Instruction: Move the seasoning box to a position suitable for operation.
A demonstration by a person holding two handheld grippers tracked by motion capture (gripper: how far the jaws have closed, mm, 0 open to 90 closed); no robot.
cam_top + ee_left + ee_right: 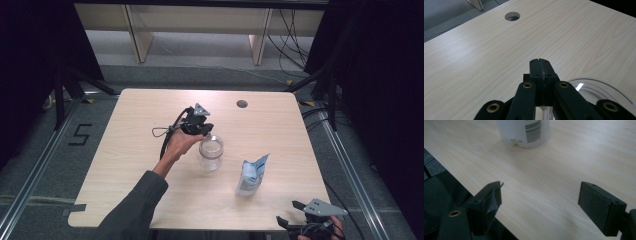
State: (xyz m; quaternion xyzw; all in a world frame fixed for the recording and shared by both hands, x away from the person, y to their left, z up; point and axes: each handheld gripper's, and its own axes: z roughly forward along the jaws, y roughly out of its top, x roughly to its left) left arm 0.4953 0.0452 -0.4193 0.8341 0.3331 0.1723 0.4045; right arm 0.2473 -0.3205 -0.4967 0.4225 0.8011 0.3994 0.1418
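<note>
Tabletop [150,200]: light wood, round hole [242,104] near the far edge.

Jar [211,153]: clear, open-topped, upright near the middle of the tabletop.

Left gripper [202,128]: jaws clenched together with nothing between them, tips just over the jar's far-left rim.

Pouch [251,175]: white and blue, upright, right of the jar and apart from it, toward the near edge.

Right gripper [290,212]: at the near right corner, jaws spread wide and empty, facing the pouch.

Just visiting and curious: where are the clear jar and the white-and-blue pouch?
clear jar [211,154], high view, on its glass side wall.
white-and-blue pouch [249,176], high view, on the middle of its front.
</note>
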